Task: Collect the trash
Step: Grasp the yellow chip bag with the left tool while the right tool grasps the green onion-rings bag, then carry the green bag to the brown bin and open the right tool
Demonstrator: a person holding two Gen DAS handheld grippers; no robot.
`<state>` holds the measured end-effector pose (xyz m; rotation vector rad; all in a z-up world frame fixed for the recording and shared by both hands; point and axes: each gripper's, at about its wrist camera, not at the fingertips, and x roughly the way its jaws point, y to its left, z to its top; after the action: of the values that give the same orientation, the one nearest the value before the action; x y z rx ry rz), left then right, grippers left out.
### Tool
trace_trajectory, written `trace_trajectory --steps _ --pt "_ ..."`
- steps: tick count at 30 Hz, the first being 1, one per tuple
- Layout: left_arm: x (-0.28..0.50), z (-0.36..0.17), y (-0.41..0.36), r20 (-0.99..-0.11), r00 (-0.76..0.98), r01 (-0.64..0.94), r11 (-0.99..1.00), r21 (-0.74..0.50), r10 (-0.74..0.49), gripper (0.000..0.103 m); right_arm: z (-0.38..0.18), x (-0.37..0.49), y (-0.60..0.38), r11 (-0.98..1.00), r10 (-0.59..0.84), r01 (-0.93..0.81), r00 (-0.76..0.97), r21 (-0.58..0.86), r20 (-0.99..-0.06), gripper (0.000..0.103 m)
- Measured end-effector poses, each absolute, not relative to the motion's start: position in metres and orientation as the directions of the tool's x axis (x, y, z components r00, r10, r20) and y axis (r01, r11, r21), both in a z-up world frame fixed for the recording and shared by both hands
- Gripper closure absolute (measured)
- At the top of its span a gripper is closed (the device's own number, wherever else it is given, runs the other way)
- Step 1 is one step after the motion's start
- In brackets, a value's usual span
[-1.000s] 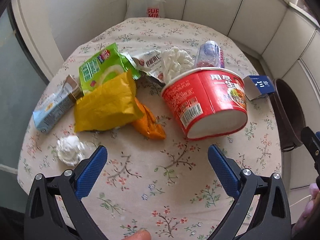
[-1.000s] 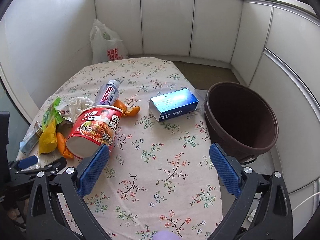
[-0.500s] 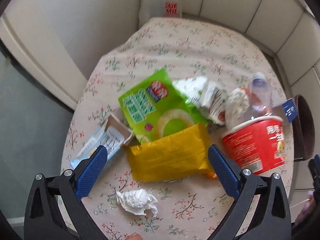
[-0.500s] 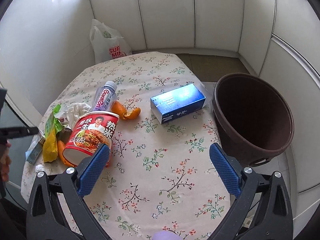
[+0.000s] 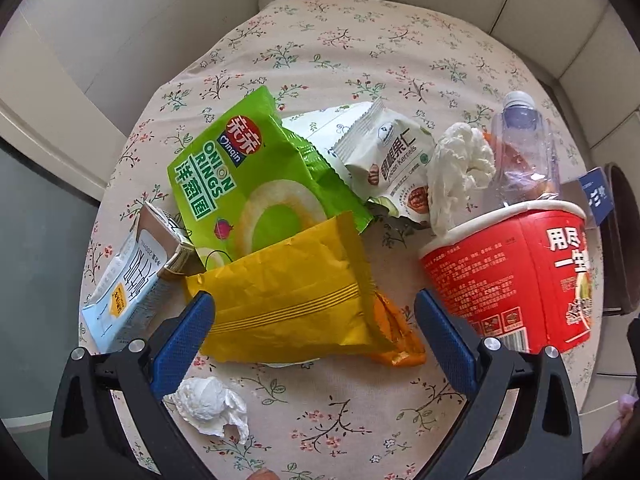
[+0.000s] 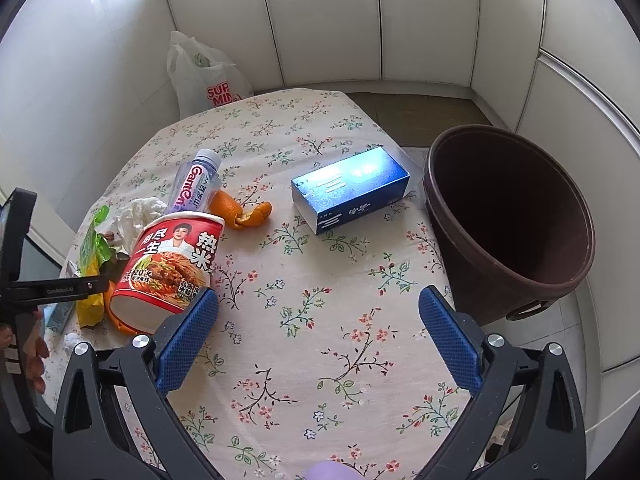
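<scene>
Looks like the approach step: left gripper (image 5: 314,332) jaws spread wide over the yellow snack bag (image 5: 292,296) just left of the red noodle cup (image 5: 508,272), nothing pinched yet; right gripper (image 6: 318,334) spread too, idle; next, lower and close.

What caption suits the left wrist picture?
Open left gripper hovers over a yellow wrapper among trash on a floral table.

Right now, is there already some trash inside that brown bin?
No, the brown bin looks empty inside in the right wrist view, only its dark bare wall showing.
</scene>
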<state>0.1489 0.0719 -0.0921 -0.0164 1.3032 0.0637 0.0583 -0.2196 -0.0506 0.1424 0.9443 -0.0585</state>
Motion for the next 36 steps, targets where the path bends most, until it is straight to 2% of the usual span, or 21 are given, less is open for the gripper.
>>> trace_trajectory --steps 2,3,4,5,7,8,13,18,22,25,28,34,36 --pt "0.152 -0.1 0.07 -0.963 0.252 -0.071 0.995 0.074 0.089 0.008 -0.051 0.06 -0.22 0.988 0.017 0.115 0.583 0.104 -0.812 0.007" --pt "0.153 -0.103 0.07 -0.96 0.254 -0.079 0.992 0.1 0.117 0.014 -0.052 0.061 -0.22 0.988 0.019 0.116 0.583 0.106 -0.812 0.007" --pt "0.152 -0.104 0.07 -0.959 0.254 -0.079 0.991 0.111 0.128 0.031 -0.052 0.061 -0.22 0.988 0.018 0.117 0.583 0.106 -0.812 0.007" --pt "0.152 -0.104 0.07 -0.961 0.252 -0.075 0.992 0.097 0.113 0.038 -0.052 0.061 -0.221 0.987 0.015 0.119 0.583 0.104 -0.813 0.007" --pt "0.149 -0.1 0.073 -0.962 0.265 -0.076 0.996 0.042 0.061 0.068 -0.053 0.062 -0.223 0.986 0.017 0.124 0.579 0.109 -0.815 0.007" --pt "0.146 -0.097 0.074 -0.96 0.275 -0.073 0.997 0.029 0.048 0.073 -0.053 0.062 -0.223 0.985 0.024 0.125 0.576 0.117 -0.817 0.007" --pt "0.136 -0.084 0.085 -0.948 0.314 -0.063 0.996 -0.065 -0.042 0.078 -0.056 0.066 -0.222 0.976 0.097 0.109 0.561 0.19 -0.822 0.007" --pt "0.125 -0.06 0.099 -0.922 0.377 -0.057 0.991 -0.123 -0.093 0.083 -0.05 0.067 -0.21 0.981 0.115 0.058 0.584 0.183 -0.803 0.007" --pt "0.111 -0.03 0.104 -0.883 0.45 -0.038 0.985 -0.169 -0.134 0.088 -0.036 0.067 -0.192 0.978 0.2 -0.071 0.596 0.197 -0.778 0.007" --pt "0.099 0.005 0.107 -0.814 0.574 -0.038 0.991 -0.132 -0.086 0.095 -0.021 0.073 -0.165 0.962 0.273 -0.192 0.591 0.196 -0.759 0.007" --pt "0.085 0.043 0.109 -0.7 0.713 -0.039 0.995 -0.095 -0.039 0.096 -0.01 0.089 -0.128 0.935 0.343 -0.284 0.555 0.214 -0.758 0.007" --pt "0.073 0.09 0.133 -0.572 0.815 -0.012 0.983 -0.181 -0.095 0.096 -0.002 0.148 -0.057 0.877 0.45 -0.385 0.447 0.288 -0.774 0.011" --pt "0.069 0.098 0.145 -0.545 0.832 -0.014 0.977 -0.212 -0.106 0.096 -0.006 0.17 -0.036 0.857 0.477 -0.399 0.382 0.325 -0.791 0.018"
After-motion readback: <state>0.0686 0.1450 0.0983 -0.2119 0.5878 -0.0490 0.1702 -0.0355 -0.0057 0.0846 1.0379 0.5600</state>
